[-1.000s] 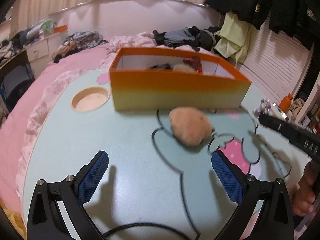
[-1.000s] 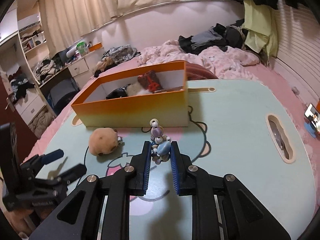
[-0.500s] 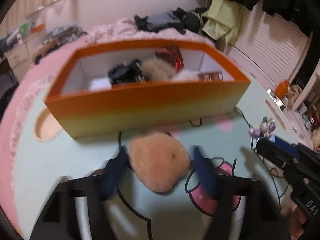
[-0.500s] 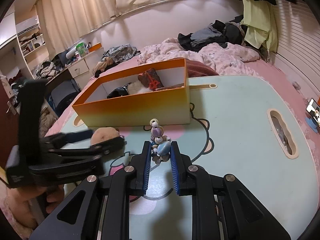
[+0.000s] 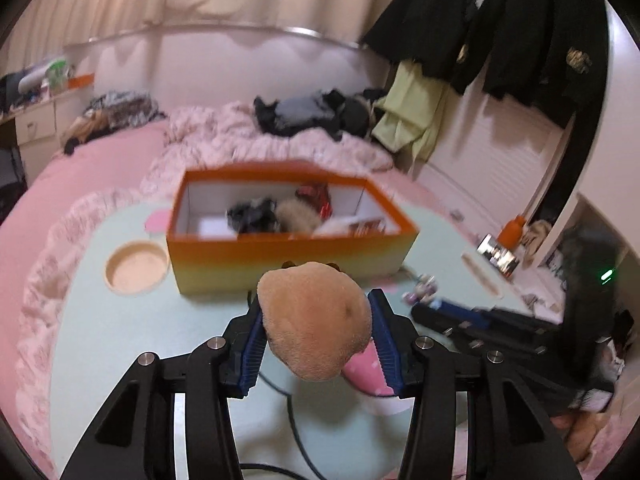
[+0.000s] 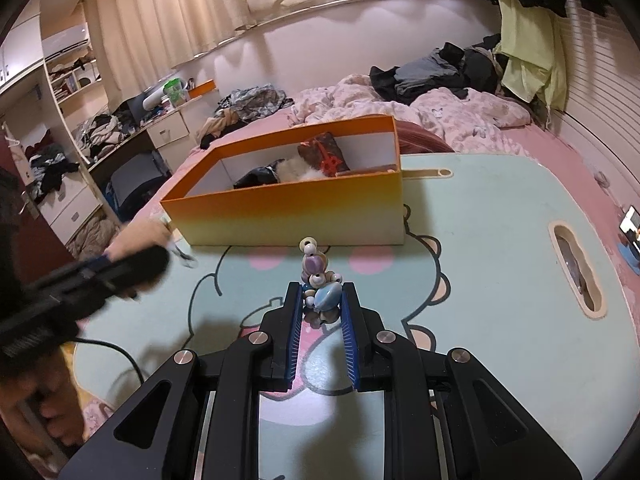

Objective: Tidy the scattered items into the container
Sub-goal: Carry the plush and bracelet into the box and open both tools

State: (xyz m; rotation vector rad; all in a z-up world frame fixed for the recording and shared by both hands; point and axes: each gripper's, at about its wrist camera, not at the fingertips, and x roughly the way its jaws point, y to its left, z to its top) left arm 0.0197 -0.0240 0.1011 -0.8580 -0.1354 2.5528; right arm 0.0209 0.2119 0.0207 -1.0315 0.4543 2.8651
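A tan plush toy point(image 5: 316, 320) sits between the blue pads of my left gripper point(image 5: 316, 304), lifted off the pale green table point(image 5: 120, 340); the jaws are still closing and press its sides. Just beyond stands the orange box point(image 5: 288, 256), which holds a black item, a fluffy one and a red-patterned one. In the right wrist view my right gripper point(image 6: 320, 292) rests low on the table, shut on a beaded charm point(image 6: 322, 280) in front of the box point(image 6: 288, 208). The left gripper point(image 6: 132, 264) with the plush point(image 6: 140, 236) shows blurred at the left there.
The table has a round cup hole point(image 5: 136, 268) left of the box and an oblong slot point(image 6: 576, 272) at its right. A black cable point(image 5: 296, 416) trails across the near side. A pink bed with heaped clothes lies behind. A phone point(image 5: 498, 254) lies at the right.
My left gripper came forward around the plush, closed on it and lifted it off the table towards the box. The right gripper stayed still on the beaded charm.
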